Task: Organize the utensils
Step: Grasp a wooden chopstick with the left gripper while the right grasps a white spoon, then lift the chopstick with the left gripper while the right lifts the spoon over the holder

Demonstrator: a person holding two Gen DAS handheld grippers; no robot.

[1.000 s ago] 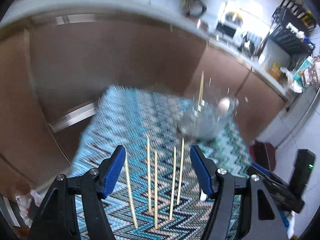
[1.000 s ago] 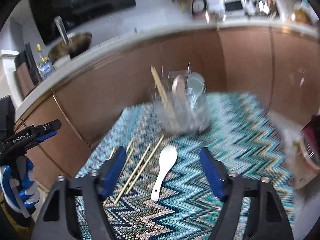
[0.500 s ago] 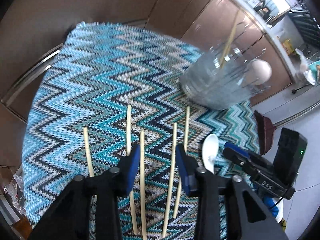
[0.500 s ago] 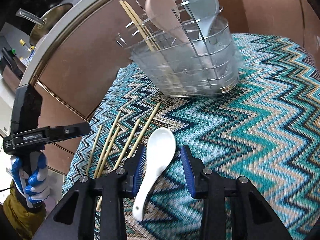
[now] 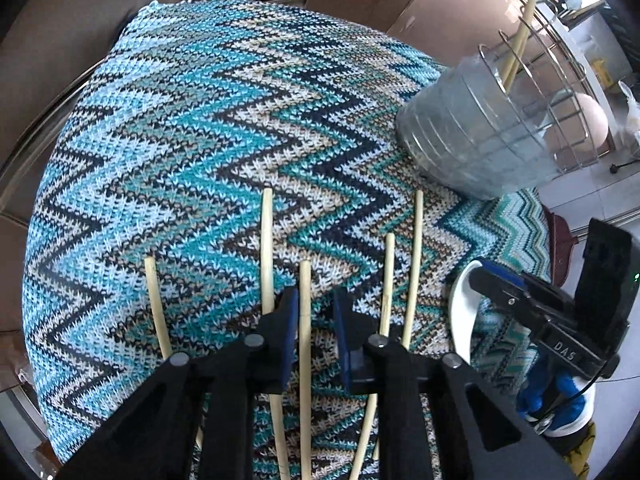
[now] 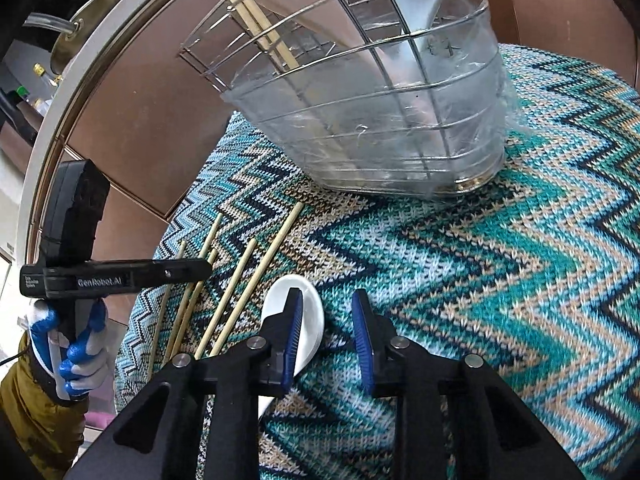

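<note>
While chopstick lies between left gripper pads, seemingly unclamped

Both grippers hang low over the zigzag cloth: left gripper jaws narrowly parted, right gripper slightly wider (neither clamped).

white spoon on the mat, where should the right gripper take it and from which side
Probably at the handle, from above. The white spoon lies flat on the zigzag mat, bowl toward the wire caddy, narrow handle running back under the right gripper. Its wide bowl seems a poorer fit for the narrowed gap. Fingers should straddle the handle crosswise, clear of the nearest chopstick.
</note>
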